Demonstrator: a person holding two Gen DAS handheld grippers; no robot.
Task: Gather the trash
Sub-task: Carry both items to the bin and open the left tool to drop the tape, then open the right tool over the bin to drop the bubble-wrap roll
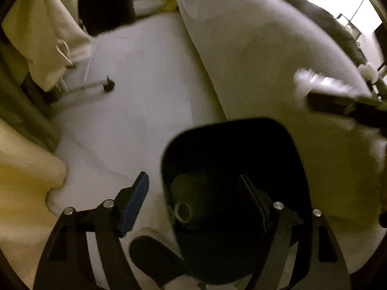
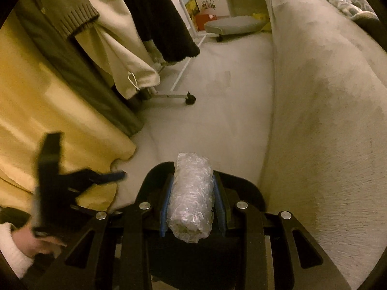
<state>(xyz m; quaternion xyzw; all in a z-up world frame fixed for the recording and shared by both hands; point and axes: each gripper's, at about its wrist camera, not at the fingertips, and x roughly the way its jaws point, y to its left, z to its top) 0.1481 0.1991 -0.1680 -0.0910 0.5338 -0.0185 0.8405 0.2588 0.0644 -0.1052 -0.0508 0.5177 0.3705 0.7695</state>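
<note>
The right tool [image 2: 192,201] is clamped on a roll of bubble wrap [image 2: 191,200], held just above the black bin [image 2: 241,188] below it; the left tool [image 1: 196,203], fingers spread apart, hangs over that bin's mouth; pale carpet [image 2: 225,101] lies ahead, a sofa [image 2: 326,96] right, hanging clothes [image 2: 116,48] left.
</note>
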